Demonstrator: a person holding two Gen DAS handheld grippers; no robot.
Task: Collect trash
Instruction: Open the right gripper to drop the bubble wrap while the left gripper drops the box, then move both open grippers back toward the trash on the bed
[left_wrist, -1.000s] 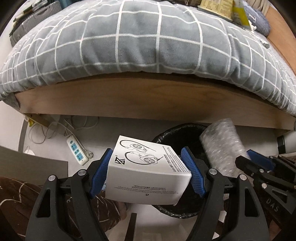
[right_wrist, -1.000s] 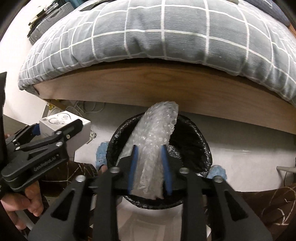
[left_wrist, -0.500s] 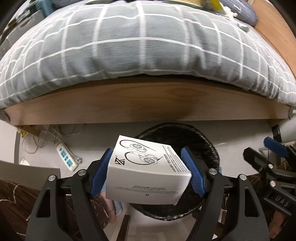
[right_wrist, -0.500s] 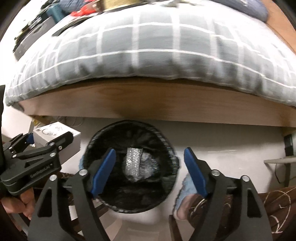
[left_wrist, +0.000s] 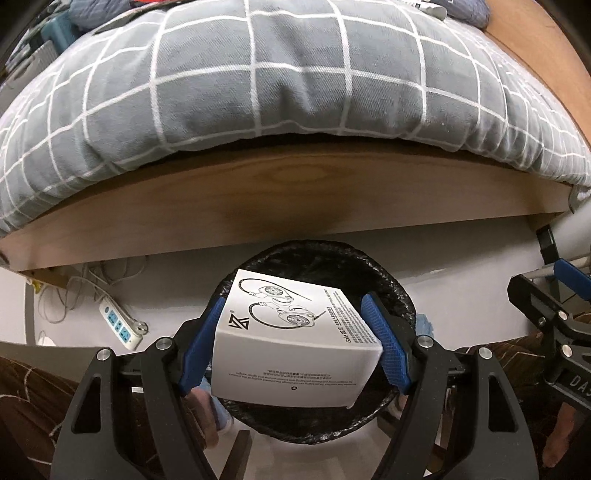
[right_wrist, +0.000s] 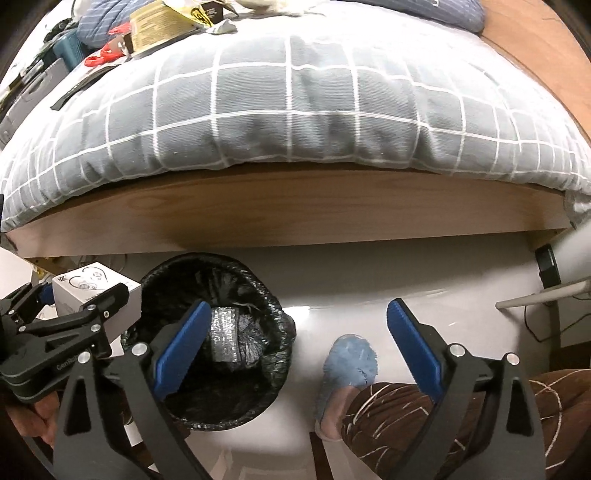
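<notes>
Left gripper (left_wrist: 295, 347) clamping white box (left_wrist: 291, 350) over black bin (right_wrist: 218, 339); right gripper (right_wrist: 295, 347) just opened wide, jaws empty.

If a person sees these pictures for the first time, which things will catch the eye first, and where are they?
First comes the white earphone box, clamped in the left gripper directly above the black-lined trash bin. Behind everything, the grey checked duvet hangs over the wooden bed frame. The right gripper stands wide open and empty, and a piece of bubble wrap lies inside the bin.
</notes>
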